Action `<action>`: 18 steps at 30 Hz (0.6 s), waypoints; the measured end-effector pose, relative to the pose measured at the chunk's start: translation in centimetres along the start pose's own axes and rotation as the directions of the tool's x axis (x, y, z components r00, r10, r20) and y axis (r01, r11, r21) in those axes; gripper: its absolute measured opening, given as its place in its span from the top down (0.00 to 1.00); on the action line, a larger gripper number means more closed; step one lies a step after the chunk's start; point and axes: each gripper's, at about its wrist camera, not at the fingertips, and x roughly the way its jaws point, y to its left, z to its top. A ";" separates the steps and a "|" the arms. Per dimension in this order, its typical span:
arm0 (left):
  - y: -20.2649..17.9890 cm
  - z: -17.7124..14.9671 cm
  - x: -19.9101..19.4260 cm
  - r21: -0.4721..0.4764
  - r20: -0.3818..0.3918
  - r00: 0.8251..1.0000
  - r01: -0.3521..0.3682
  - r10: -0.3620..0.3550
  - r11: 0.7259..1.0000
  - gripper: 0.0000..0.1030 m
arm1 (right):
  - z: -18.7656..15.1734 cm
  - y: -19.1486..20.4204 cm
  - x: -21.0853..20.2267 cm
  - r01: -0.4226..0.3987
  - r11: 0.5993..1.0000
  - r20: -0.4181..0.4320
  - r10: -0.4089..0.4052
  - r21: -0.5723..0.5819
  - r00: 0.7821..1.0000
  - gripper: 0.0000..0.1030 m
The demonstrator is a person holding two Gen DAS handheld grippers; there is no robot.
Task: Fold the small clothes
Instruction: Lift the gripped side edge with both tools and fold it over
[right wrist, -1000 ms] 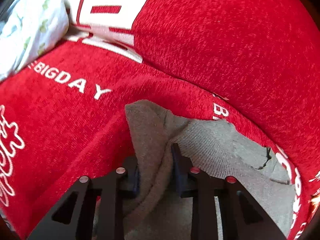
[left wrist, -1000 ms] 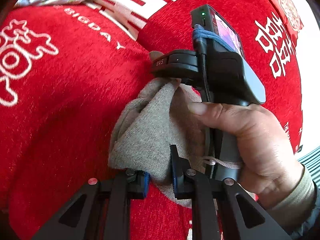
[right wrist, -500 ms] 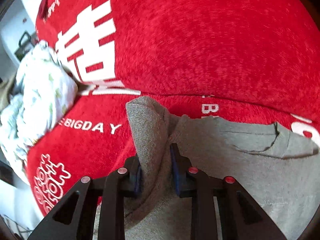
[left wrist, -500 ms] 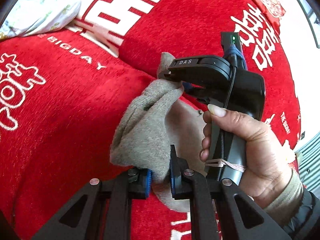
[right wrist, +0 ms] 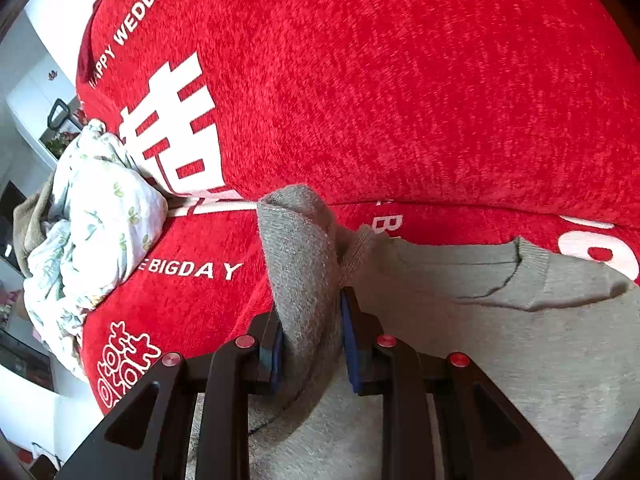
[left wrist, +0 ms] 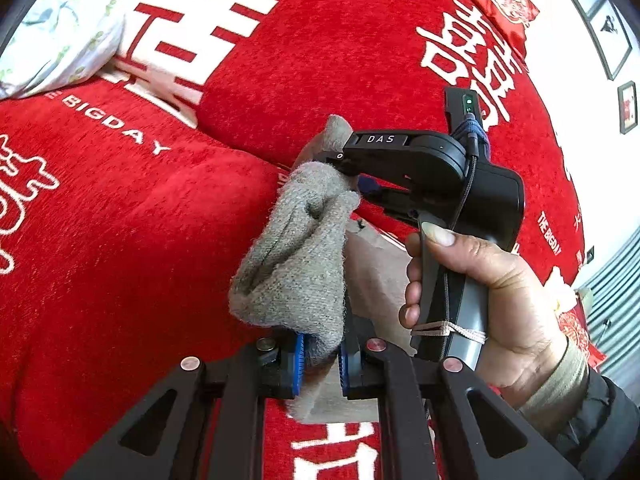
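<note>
While a red sofa cover [right wrist: 400, 80] with white lettering fills both views, a grey knitted sweater [right wrist: 500, 340] lies spread on the seat, its neckline toward the backrest. One part of the sweater is lifted off the seat and bunched into a thick fold [left wrist: 296, 256] stretched between the two tools.

At the far left of the seat sits a crumpled white cloth with a green leaf print [right wrist: 96, 232], well apart from the sweater.

Seen from the left wrist, a hand [left wrist: 488, 288] grips the handle of the right gripper [left wrist: 352, 178], whose jaws pinch the upper end of the fold. From the right wrist, the same gripper [right wrist: 310, 348] shows its blue pads [right wrist: 347, 320] pressed against both sides of a thick roll of grey knit.

Nearer the camera, the left gripper [left wrist: 320, 356] has its jaws nearly together, nipping the lower end of the fold between its blue pads [left wrist: 298, 360].
</note>
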 end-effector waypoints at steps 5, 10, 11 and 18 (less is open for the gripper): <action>-1.5 -0.2 0.3 0.026 -0.009 1.000 -0.002 0.002 1.000 0.87 | -0.1 -1.3 -1.1 -0.015 1.000 0.009 0.014 0.024 1.000 0.74; -3.0 -0.6 0.8 0.066 -0.029 0.999 -0.020 0.022 0.998 0.87 | 0.1 -2.4 -2.3 -0.023 0.999 0.016 0.022 0.035 1.000 0.75; -3.3 -0.7 0.9 0.071 -0.035 0.999 -0.021 0.024 0.997 0.87 | 0.1 -2.6 -2.5 -0.025 0.999 0.016 0.024 0.037 1.000 0.75; -5.2 -1.3 1.7 0.121 -0.069 0.996 -0.047 0.055 0.992 0.87 | 0.2 -4.2 -3.9 -0.036 0.998 0.024 0.034 0.056 0.999 0.77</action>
